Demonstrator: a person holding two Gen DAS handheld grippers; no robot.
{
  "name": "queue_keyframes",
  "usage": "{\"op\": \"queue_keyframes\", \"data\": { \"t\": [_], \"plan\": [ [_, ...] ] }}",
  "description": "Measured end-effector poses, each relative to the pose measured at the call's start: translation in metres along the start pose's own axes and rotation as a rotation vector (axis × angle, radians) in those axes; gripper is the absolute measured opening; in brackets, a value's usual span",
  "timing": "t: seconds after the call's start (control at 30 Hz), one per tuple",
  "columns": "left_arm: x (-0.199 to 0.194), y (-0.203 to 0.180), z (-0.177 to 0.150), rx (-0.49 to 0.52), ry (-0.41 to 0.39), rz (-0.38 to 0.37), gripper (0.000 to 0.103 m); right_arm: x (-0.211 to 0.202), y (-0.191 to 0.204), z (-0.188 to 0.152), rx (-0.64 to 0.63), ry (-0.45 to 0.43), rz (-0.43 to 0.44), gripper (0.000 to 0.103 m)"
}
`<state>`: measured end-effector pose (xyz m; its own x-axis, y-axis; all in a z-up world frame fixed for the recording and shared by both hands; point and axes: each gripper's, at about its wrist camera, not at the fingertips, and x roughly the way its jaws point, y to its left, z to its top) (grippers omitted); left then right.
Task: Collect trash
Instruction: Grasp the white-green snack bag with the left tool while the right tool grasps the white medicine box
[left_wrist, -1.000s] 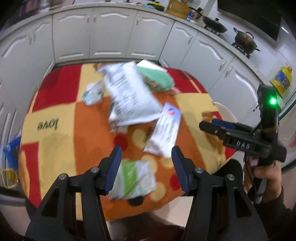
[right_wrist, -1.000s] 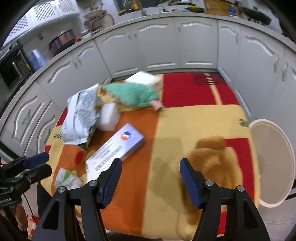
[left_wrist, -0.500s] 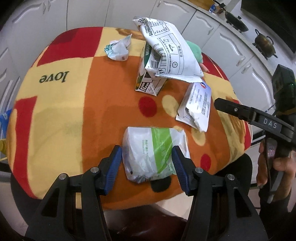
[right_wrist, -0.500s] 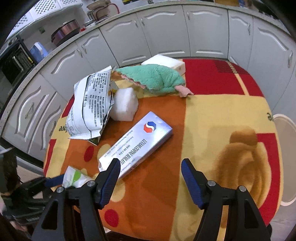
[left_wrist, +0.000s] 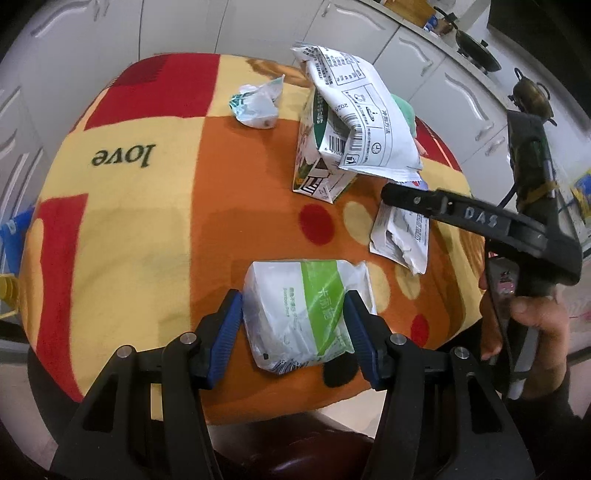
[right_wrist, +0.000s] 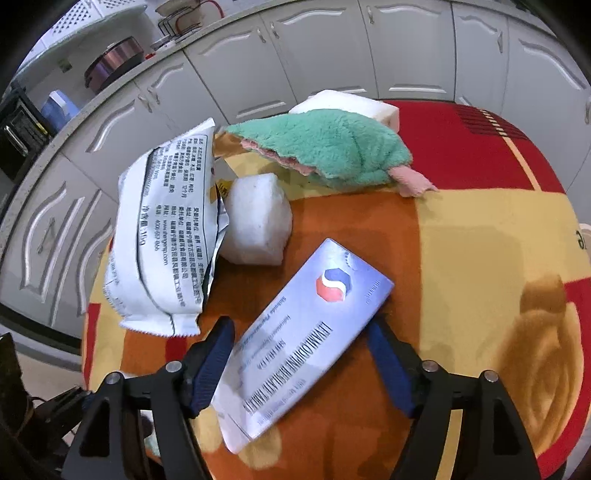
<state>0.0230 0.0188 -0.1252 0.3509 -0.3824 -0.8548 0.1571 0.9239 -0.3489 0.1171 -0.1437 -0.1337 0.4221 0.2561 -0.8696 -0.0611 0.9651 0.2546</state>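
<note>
Down near the front edge of the surface (left_wrist: 122, 236), the left hand-held gripper (left_wrist: 293, 332) is open wide, with its blue pads on each side of a white and green packet (left_wrist: 306, 314). Beside it, the yellow and orange cloth has lots of bare room to the left. The right hand-held gripper (right_wrist: 301, 356) is open wide too, around a flat silver box (right_wrist: 303, 332). A milk carton (left_wrist: 317, 147) stands farther back under a big white bag (left_wrist: 365, 122).
</note>
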Motion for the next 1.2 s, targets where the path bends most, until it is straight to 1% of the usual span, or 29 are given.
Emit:
{"op": "queue_keyframes", "data": {
  "t": [0.17,0.2,0.27,0.3,0.37,0.43,0.5,0.53,0.6,0.63,0.67,0.7,0.77,0.93,1.1,1.2],
  "plan": [
    [0.001,0.001,0.001,0.015,0.014,-0.017,0.056,-0.003,0.007,-0.005,-0.143,0.001,-0.049,0.072],
    [0.001,0.002,0.0,0.015,0.017,-0.02,0.059,-0.008,0.004,-0.007,-0.172,-0.002,-0.077,0.072],
    [0.007,0.001,0.003,0.01,0.014,-0.025,0.061,-0.016,-0.007,-0.008,-0.198,0.003,-0.134,0.072],
    [0.009,0.0,0.005,0.009,0.009,-0.025,0.061,-0.021,-0.016,-0.008,-0.193,0.01,-0.146,0.072],
    [0.012,-0.002,0.009,0.006,0.003,-0.021,0.062,-0.028,-0.032,-0.007,-0.148,0.025,-0.117,0.072],
    [0.014,-0.007,0.009,0.015,-0.001,-0.016,0.062,-0.032,-0.041,-0.005,-0.11,0.023,-0.095,0.072],
    [0.016,-0.016,0.009,0.043,-0.005,-0.003,0.061,-0.031,-0.043,-0.005,-0.088,0.017,-0.093,0.073],
    [0.017,-0.019,0.008,0.064,-0.008,0.008,0.06,-0.028,-0.043,-0.006,-0.077,0.014,-0.087,0.073],
    [0.017,-0.024,0.01,0.089,-0.005,0.022,0.04,-0.022,-0.04,-0.008,-0.068,0.015,-0.058,0.071],
    [0.016,-0.025,0.01,0.092,-0.003,0.023,0.037,-0.019,-0.038,-0.01,-0.072,0.015,-0.054,0.061],
    [0.015,-0.025,0.011,0.089,0.0,0.006,0.031,-0.018,-0.036,-0.011,-0.085,0.005,-0.066,0.051],
    [0.014,-0.025,0.01,0.084,0.007,-0.022,0.028,-0.02,-0.034,-0.012,-0.101,-0.011,-0.078,0.051],
    [0.01,-0.028,0.009,0.081,0.009,-0.053,0.025,-0.026,-0.034,-0.016,-0.104,-0.023,-0.049,0.05],
    [-0.006,-0.059,0.017,0.151,-0.048,-0.093,0.023,-0.059,-0.041,-0.023,-0.116,-0.096,-0.036,0.049],
    [-0.005,-0.097,0.032,0.22,-0.077,-0.102,0.023,-0.089,-0.055,-0.025,-0.106,-0.157,-0.062,0.049],
    [0.0,-0.119,0.042,0.253,-0.087,-0.111,0.023,-0.104,-0.073,-0.026,-0.08,-0.184,-0.073,0.049]
  ]
}}
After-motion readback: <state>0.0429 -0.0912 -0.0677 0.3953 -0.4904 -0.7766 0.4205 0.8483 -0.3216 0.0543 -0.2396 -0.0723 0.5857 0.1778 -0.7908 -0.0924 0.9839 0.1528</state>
